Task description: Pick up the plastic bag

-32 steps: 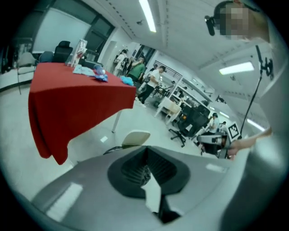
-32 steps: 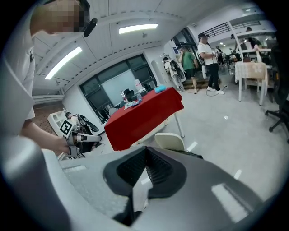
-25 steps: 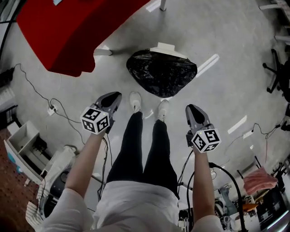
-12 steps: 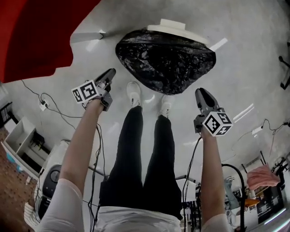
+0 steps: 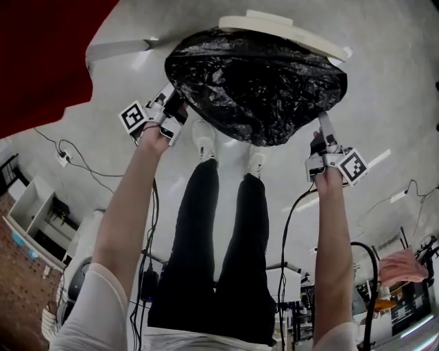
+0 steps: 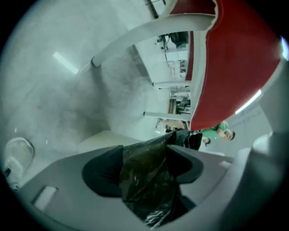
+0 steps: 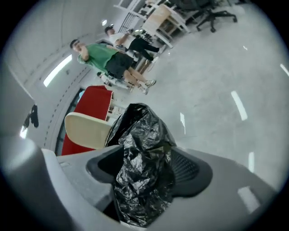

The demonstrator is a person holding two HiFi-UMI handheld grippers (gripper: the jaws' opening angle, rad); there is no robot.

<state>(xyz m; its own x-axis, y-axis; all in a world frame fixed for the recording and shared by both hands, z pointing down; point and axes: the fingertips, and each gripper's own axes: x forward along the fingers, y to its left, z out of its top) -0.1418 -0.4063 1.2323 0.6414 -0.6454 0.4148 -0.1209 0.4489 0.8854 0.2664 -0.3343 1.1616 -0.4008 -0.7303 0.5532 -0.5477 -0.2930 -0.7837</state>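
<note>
My two bare arms reach out and down. Between them are my legs point(image 5: 206, 260) in dark trousers, and my white shoes point(image 5: 204, 140) stand on the grey floor point(image 5: 384, 96). Thin black cables point(image 5: 68, 154) lie on the floor off to my left.

My left gripper point(image 5: 175, 104) is at the left edge of the plastic bag point(image 5: 257, 82). Its jaws are spreading apart right now. In the left gripper view they stand wide, with a bunch of crinkly black bag in the gap. There is room between the bag and one pad.

My right gripper point(image 5: 320, 130) is at the right edge of the bag. Its jaws are spreading apart too. In the right gripper view a shiny black bunch of the bag sits in the wide gap between them.

The bag is big, black and puffy. It is right in front of my shoes and between my two grippers. I cannot tell if it rests on the floor.

Just past the bag a pale flat piece point(image 5: 288, 29) peeks out along its far edge. To the left, further away, is a big red thing point(image 5: 41, 62). Far off in the right gripper view, a person in a green top point(image 7: 101, 54) stands near some desks and office chairs point(image 7: 212, 13).
</note>
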